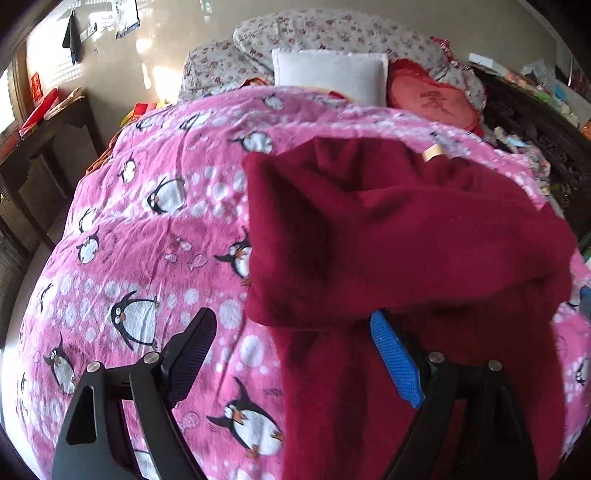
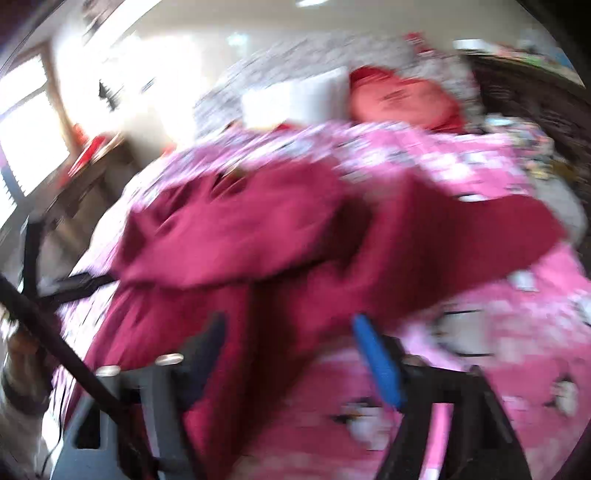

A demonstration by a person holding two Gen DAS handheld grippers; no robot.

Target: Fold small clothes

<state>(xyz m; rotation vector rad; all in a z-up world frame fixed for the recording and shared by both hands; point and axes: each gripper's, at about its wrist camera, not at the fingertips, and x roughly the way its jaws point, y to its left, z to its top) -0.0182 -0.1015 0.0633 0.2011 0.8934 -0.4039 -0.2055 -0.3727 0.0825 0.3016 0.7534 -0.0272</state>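
Two grippers, left (image 1: pixel 291 354) & right (image 2: pixel 291 354), both released; maroon garment (image 1: pixel 388 236) on penguin blanket (image 1: pixel 147 229); bedrm, pillows behind

I work in home bedroom: bed (image 1: pixel 332 122) under pink penguin blanket (image 1: pixel 147 240), white pillow (image 1: pixel 328 72), floral quilt (image 1: pixel 332 33), dark wooden side table (image 1: pixel 44 136) by wall

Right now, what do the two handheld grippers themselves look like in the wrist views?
Both look alike. The left gripper has black angular linkage arms with silver round pivot pins, one finger with a black ribbed pad and one with a bright blue textured pad. The right gripper, blurred, shows the same black frame, silver pins, a dark pad and a blue pad. No sleeves are clearly visible.
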